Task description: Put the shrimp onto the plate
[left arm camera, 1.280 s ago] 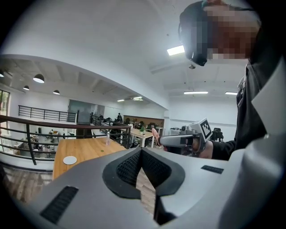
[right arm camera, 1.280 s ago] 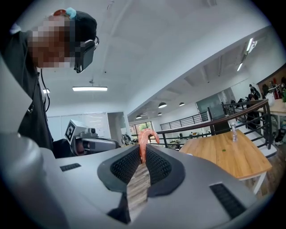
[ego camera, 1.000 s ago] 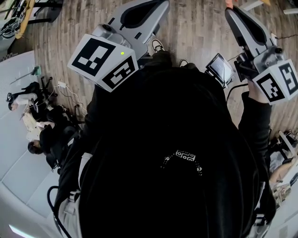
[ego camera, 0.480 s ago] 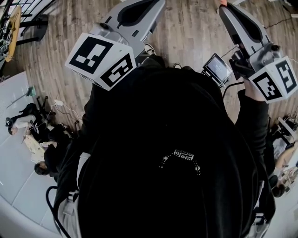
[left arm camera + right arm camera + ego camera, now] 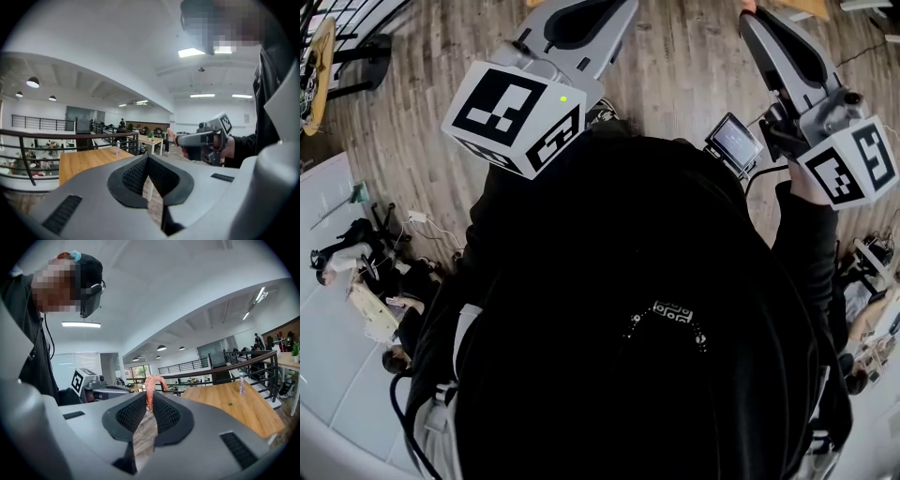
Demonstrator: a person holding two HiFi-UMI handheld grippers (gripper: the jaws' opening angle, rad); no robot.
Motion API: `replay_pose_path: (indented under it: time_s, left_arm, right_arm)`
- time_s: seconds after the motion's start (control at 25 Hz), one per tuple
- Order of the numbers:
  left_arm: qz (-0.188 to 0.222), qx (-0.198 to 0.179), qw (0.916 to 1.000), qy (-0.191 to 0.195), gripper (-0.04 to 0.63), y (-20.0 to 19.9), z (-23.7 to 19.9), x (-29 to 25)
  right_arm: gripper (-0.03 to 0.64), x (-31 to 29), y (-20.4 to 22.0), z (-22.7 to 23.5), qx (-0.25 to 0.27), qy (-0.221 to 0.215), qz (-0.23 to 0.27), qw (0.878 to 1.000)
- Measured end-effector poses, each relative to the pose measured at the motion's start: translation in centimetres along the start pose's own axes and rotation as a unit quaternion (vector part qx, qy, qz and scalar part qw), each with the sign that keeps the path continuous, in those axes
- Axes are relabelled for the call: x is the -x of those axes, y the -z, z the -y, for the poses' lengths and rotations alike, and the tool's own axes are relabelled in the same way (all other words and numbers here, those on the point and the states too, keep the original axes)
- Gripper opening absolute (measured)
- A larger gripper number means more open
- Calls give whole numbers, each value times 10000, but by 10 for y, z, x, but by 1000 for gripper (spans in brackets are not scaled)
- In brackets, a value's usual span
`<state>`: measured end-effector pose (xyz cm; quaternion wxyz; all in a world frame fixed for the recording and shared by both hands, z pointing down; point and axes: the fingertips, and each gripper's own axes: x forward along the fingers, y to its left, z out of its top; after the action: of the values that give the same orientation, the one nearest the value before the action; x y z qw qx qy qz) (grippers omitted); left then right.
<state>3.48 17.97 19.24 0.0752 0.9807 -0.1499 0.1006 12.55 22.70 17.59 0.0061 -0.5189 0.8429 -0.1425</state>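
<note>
On the right of the right gripper view stood a long light-wood table (image 5: pixel 234 404), with no plate on it or anywhere in sight. The grey plastic right gripper (image 5: pixel 149 401) pinched a curled pink shrimp (image 5: pixel 152 383) by one end, at the very tips of its jaws. The grey left gripper (image 5: pixel 147 158) was pressed together, empty. With so shallow a pinch, a jolt might shake the shrimp loose onto the wooden floor (image 5: pixel 694 66). Counted: two grippers, one shrimp, no plate.
</note>
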Motion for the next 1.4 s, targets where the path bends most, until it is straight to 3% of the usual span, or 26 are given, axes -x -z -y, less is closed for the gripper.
replay_pose_path:
  time_s: [0.12,0.4,0.76,0.92,1.4]
  left_arm:
    - [-6,-238,9997,52,-3,-5,2,-1]
    - [80,-164,9997,162,-3,-12,-64,8]
    - [205,-40,9994,271,-3,-8,-97,17]
    - [224,102,9997,55,-3,4,-137,34]
    - [176,357,9981,-464,-3,21,-184,62]
  right_arm:
    - [54,-1,-5,-4,54,27,52,10000]
    - [54,-68,-19,-7,232,158,-52,9996]
    - [54,-109,-19,-15,266,128,-209,9993]
    - [54,-151,-16,-26,278,-52,-338,9990]
    - [54,-214,-19,-34,363,-610,-490,9963]
